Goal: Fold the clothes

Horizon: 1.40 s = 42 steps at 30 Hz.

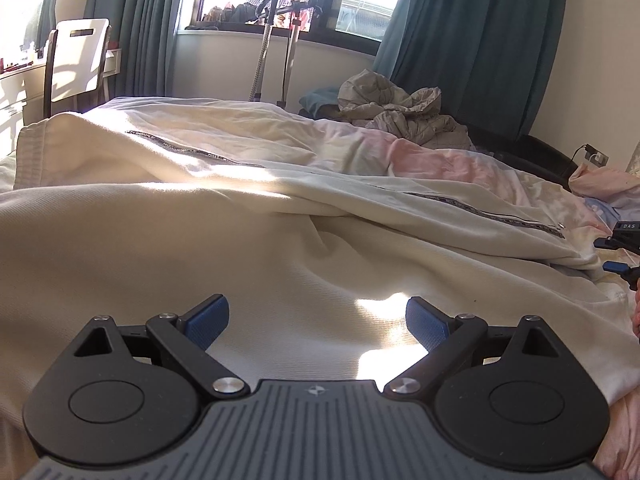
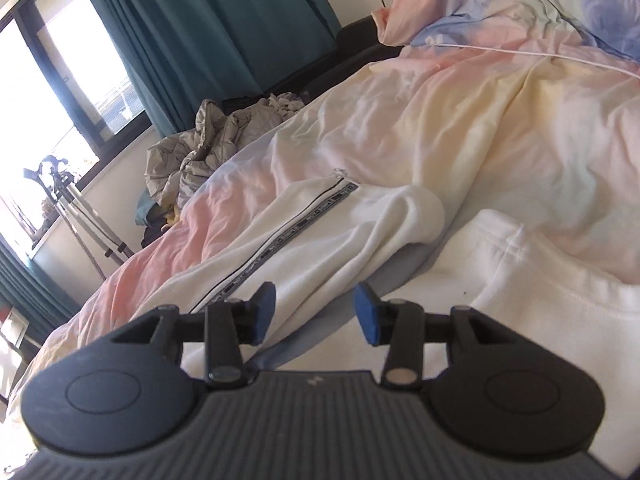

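Note:
A cream-white zip jacket [image 1: 208, 208] lies spread over the bed, its dark patterned zipper tape [image 1: 480, 208] running across it. My left gripper [image 1: 318, 326] hovers just above the jacket's body, jaws wide apart and nothing between the blue pads [image 1: 208, 322]. In the right wrist view a sleeve or front panel of the jacket [image 2: 328, 232] with the zipper tape [image 2: 288, 236] lies ahead. My right gripper [image 2: 316, 312] stands open above it, holding nothing. The right gripper's fingertips [image 1: 618, 252] also show at the right edge of the left wrist view.
A pastel pink, yellow and blue duvet [image 2: 480, 112] covers the bed. A crumpled grey garment pile [image 1: 404, 112] lies at the far side by teal curtains [image 1: 472, 40]. A white chair [image 1: 78, 60] and a garment steamer stand [image 1: 264, 48] stand by the window. A white cable [image 2: 540, 54] crosses the duvet.

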Each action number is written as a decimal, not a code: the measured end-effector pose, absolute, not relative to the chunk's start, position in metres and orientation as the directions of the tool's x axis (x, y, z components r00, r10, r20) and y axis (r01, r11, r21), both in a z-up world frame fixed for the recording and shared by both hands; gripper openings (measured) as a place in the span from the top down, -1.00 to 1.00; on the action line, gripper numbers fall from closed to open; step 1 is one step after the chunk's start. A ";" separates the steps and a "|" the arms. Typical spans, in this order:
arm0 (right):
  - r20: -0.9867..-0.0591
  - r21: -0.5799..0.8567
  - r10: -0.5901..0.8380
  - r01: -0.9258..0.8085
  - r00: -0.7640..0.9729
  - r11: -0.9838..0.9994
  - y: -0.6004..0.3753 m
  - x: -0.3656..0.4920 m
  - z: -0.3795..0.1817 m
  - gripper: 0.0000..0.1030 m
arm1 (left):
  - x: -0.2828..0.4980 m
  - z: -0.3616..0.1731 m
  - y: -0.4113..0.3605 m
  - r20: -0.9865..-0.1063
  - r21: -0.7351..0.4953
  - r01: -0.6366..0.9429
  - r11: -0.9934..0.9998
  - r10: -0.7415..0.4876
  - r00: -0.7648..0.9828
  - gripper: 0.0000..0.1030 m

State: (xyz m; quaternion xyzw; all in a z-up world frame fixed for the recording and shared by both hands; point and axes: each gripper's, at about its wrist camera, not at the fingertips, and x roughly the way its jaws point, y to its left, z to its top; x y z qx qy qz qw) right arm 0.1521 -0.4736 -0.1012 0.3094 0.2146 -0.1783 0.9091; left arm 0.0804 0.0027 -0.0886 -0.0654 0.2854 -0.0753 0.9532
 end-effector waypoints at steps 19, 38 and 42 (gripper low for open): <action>-0.497 0.571 0.064 0.270 0.866 0.775 -0.315 0.118 -0.095 0.09 | 0.173 -0.057 0.082 -0.499 -0.586 -0.014 0.810 -0.347 0.794 -0.87; -0.536 0.666 0.179 0.283 0.825 0.690 -0.321 0.147 -0.123 0.09 | 0.338 -0.091 0.096 -0.576 -0.720 -0.240 0.652 -0.366 0.731 -0.89; -0.540 0.648 0.156 0.291 0.827 0.704 -0.322 0.153 -0.125 0.08 | 0.376 -0.095 0.099 -0.564 -0.757 -0.301 0.580 -0.348 0.749 -0.90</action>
